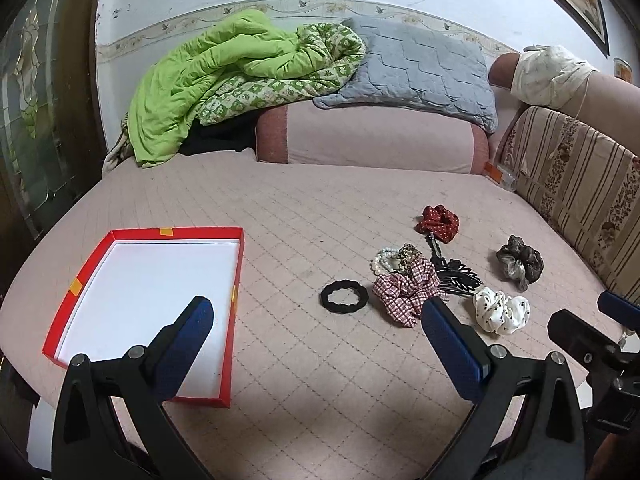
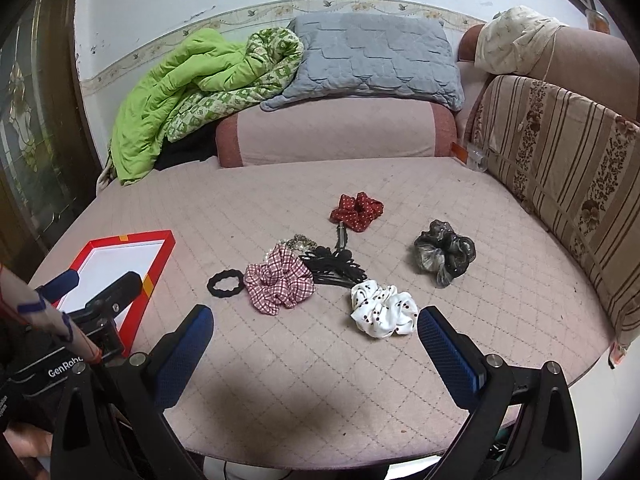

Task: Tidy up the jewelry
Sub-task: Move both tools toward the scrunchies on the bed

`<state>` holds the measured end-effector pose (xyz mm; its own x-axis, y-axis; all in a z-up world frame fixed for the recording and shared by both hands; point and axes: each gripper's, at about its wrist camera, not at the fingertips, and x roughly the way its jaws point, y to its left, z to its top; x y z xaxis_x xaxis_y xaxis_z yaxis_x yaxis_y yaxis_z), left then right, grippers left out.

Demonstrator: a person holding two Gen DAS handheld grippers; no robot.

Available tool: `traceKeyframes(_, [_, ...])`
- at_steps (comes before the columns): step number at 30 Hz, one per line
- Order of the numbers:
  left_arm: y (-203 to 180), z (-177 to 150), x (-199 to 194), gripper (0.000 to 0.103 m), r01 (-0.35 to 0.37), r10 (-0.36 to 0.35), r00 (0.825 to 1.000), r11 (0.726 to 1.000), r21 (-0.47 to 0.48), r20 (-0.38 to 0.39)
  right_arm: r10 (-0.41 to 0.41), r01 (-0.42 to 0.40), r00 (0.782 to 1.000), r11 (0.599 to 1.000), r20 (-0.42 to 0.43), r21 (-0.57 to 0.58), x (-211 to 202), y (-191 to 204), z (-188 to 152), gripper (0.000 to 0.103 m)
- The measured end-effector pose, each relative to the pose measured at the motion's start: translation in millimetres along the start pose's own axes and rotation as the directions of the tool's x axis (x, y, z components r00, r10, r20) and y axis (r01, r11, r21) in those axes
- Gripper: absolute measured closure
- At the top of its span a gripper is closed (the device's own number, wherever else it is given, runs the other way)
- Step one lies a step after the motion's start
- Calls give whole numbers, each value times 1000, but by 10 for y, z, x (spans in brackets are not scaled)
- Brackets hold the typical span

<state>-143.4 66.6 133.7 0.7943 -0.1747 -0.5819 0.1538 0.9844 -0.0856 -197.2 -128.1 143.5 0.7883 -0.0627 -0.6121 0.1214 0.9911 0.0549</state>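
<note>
Both grippers, left gripper and right gripper, are hovering with jaws spread wide, gripping nothing. Four scrunchies are lying on the pink mattress: gingham, white, red, dark. One black hair tie, one pearl bracelet and one red tray are sitting leftward.

left tongs gaping, empty — red tray left | scrunchies right — on bed

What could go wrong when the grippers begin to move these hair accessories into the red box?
The checked scrunchie lies against the pearl bracelet and black hair clips, so a grasp may drag neighbours. The thin black hair tie lies flat on the soft quilted cover; the left gripper might pinch fabric.
</note>
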Motion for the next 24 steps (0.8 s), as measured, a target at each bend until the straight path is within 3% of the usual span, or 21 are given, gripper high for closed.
traceKeyframes(24, [-81, -91, 102, 0, -30, 30, 999, 999, 45, -12, 21, -20, 999, 999, -40, 31, 141, -103, -58, 0])
